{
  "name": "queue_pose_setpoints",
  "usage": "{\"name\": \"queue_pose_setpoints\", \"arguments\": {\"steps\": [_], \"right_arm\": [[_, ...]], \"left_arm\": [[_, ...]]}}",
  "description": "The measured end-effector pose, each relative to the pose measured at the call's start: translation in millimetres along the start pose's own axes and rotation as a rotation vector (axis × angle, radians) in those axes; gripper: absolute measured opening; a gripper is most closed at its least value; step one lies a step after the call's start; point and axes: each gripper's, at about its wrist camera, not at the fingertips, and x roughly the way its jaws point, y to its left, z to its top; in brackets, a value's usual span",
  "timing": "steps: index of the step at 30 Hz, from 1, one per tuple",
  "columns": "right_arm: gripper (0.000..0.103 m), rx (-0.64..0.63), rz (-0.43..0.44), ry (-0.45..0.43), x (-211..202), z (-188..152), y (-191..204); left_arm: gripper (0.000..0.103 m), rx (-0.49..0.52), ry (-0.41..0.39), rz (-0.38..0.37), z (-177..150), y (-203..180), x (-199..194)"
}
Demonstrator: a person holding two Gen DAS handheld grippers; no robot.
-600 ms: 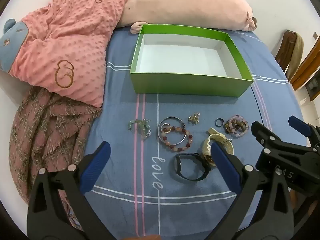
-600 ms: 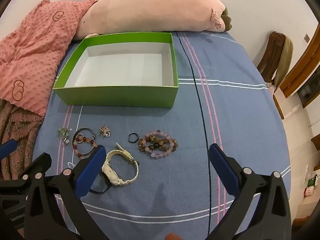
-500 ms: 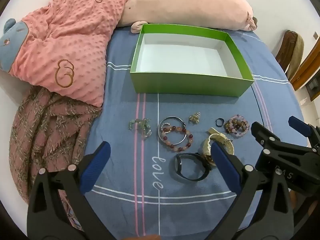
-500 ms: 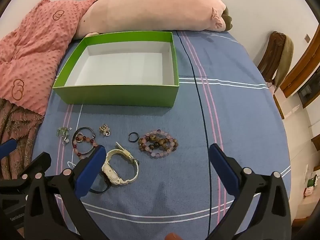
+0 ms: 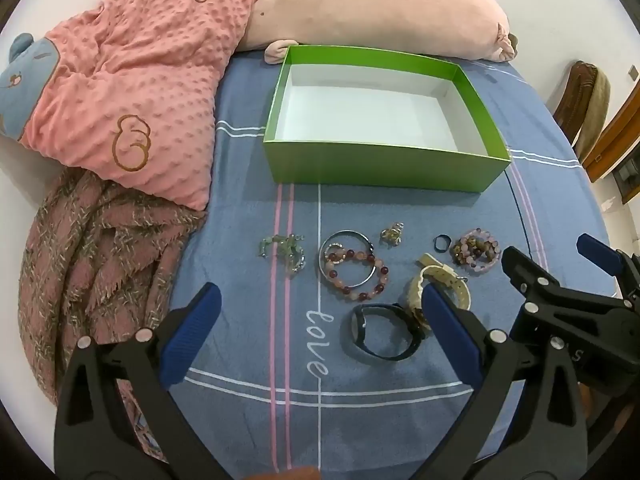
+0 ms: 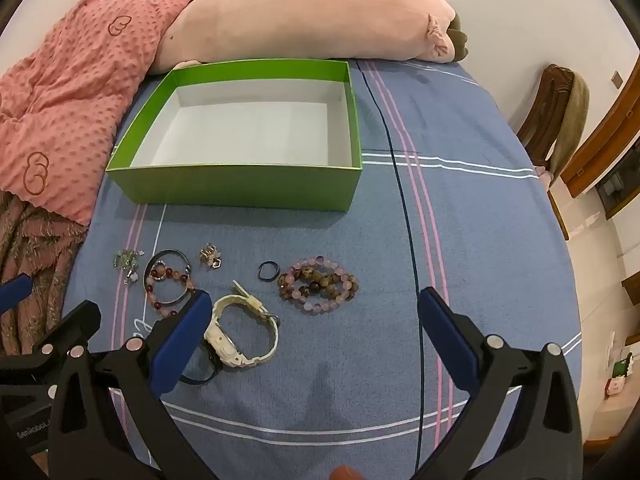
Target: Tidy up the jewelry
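Note:
An empty green box (image 5: 380,164) (image 6: 240,188) with a white inside stands on the blue bedsheet. In front of it lies a row of jewelry: a green charm piece (image 5: 284,248), a silver bangle with red-pink bead bracelets (image 5: 354,268) (image 6: 168,280), a small gold charm (image 5: 392,234) (image 6: 210,260), a dark ring (image 5: 441,244) (image 6: 268,271), brown-pink bead bracelets (image 5: 476,250) (image 6: 318,284), a cream watch (image 5: 438,288) (image 6: 244,332) and a black band (image 5: 384,332). My left gripper (image 5: 320,336) hangs open above the sheet near the black band. My right gripper (image 6: 312,336) is open over the cream watch.
A pink dotted blanket (image 5: 132,92) and a brown knitted throw (image 5: 92,248) lie at the left. A long pink plush pillow (image 5: 372,12) lies behind the box. A wooden chair (image 6: 560,112) stands beyond the bed's right edge.

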Motion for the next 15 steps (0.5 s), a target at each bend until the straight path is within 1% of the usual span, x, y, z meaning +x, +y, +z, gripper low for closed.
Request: {"name": "queue_pose_setpoints", "arguments": {"steps": [2,3,5,13,15], "right_arm": [[0.102,0.0,-0.001,0.0,-0.5,-1.1,-0.4],[0.102,-0.002,0.0,0.006,-0.8,6.2,-0.6],[0.102,-0.002,0.0,0.006,-0.9,6.2,-0.9],[0.102,-0.008,-0.007,0.008,1.3,-0.3,0.8],[0.102,-0.009,-0.007,0.01,1.8,0.0,0.9]], "left_arm": [[0.101,0.002,-0.001,0.0,-0.7,0.3,0.2],[0.101,0.003,-0.001,-0.001,-1.1,0.6,0.3],[0.101,-0.005,0.002,0.003,-1.4,4.5,-0.2],[0.101,-0.002,0.004,0.0,-6.0,12.8,1.3],[0.101,-0.006,0.005,0.005,-2.5,6.3,1.3]]}}
